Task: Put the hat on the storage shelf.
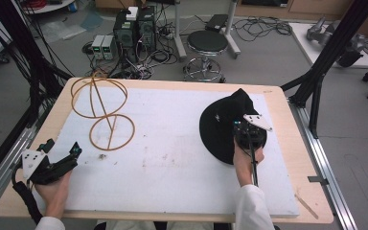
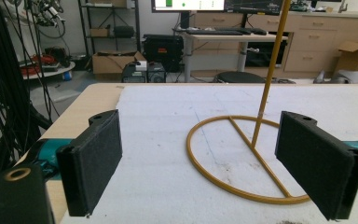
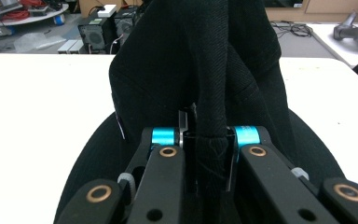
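At the left edge of the table (image 1: 28,191), near the front corner, the left gripper (image 1: 60,153) rests in the person's left hand (image 1: 52,189). Its jaws stand wide apart with nothing between them; in the left gripper view the two black pads (image 2: 95,161) frame bare white foam and part of a hoop. A grey three-cornered plate sits on top of this gripper, and a black cable trails from it toward the table's edge.

Just ahead of it, toward the far left corner, stands a yellow wire stand (image 1: 103,112): a flat ring with a crossbar lies on the white foam sheet (image 1: 167,153), a thin rod rises from it, and larger hoops sit at the top. In the left gripper view the base ring (image 2: 242,158) lies on the foam between the two pads but beyond them, untouched.

The middle of the foam sheet is marked with a few faint smudges.

To the right lies a black hat (image 1: 225,122), its wide brim flat on the foam and its crown pulled up into a peak. The right gripper (image 1: 249,132), held in the right hand (image 1: 247,160), is clamped on a fold of the hat's cloth. In the right gripper view the gathered black fabric (image 3: 212,93) runs straight down between the closed jaws, pinched tight.
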Motion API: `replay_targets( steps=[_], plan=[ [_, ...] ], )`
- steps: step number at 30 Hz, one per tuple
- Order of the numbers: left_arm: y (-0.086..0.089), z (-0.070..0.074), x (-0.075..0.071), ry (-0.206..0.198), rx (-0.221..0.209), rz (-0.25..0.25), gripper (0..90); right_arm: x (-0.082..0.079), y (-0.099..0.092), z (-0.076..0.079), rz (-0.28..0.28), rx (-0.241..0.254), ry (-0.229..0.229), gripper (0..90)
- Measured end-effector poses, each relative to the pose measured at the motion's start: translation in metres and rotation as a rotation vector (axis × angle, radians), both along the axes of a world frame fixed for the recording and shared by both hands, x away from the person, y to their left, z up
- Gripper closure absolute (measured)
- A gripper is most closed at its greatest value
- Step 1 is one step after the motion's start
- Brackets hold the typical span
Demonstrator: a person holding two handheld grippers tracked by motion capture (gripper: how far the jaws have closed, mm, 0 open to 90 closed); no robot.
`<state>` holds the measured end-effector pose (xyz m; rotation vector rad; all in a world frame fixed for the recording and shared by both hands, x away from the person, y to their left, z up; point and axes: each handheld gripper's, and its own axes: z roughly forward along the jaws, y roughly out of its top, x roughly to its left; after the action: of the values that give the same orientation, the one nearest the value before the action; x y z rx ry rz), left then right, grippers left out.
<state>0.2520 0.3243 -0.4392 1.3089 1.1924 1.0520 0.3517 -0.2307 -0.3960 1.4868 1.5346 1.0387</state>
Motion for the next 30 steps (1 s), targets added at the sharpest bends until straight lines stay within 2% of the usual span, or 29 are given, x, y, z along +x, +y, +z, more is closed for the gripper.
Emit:
replay_targets(
  steps=[4,13,17,25,30],
  plan=[
    [0.0,0.0,0.0,-0.001,0.0,-0.001,15.0,-0.001,0.0,0.0,0.003,-0.002,-0.001,86.7],
    [-0.001,0.0,0.001,0.0,0.0,-0.005,15.0,-0.008,-0.001,0.001,-0.006,0.0,-0.04,86.7],
    [-0.001,0.0,0.001,-0.001,-0.001,-0.004,15.0,-0.012,-0.003,0.006,0.021,0.004,-0.084,86.6],
    [0.001,0.0,0.001,0.0,-0.013,-0.001,15.0,-0.026,-0.005,0.019,0.044,0.013,-0.211,86.5],
    [0.001,-0.001,0.002,0.006,-0.022,-0.005,15.0,-0.032,-0.01,0.024,0.065,0.038,-0.244,86.5]
  ],
)
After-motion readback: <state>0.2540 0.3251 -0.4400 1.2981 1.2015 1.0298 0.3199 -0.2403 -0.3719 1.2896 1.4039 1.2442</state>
